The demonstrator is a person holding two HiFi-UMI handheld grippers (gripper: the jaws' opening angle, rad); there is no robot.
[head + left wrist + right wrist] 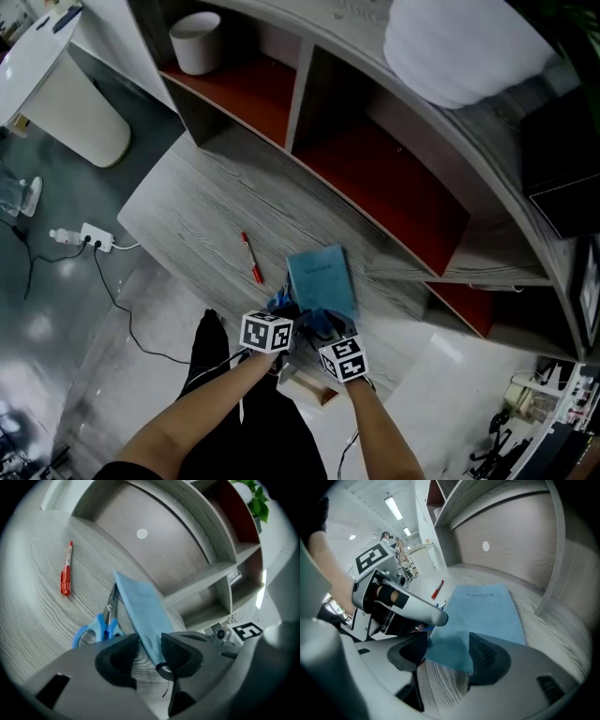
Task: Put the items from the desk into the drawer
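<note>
At the counter's (pixel 187 206) near edge, both grippers are meeting the blue notebook (pixel 323 277). The left gripper (pixel 150 648) is pinching the notebook's near edge, its jaws pressing on either face, so the cover is tilting up off the wood. The right gripper (pixel 447 656) is holding its jaws apart, with the notebook's corner lying across the gap rather than being squeezed.

Blue-handled scissors (pixel 96 627) are lying just beside and partly under the notebook, and a red pen (pixel 251 258) is resting farther back, well apart from the grippers. What looks like the open drawer (pixel 309 389) is showing just below the near edge, though little of it is visible.

The risks are mostly coming from that one-sided hold. The soft cover is likely bending, so the notebook may be sliding out or flopping open once lifted. Dragging it could be nudging the scissors off the edge. With the two grippers working so close, they could also be knocking each other.
</note>
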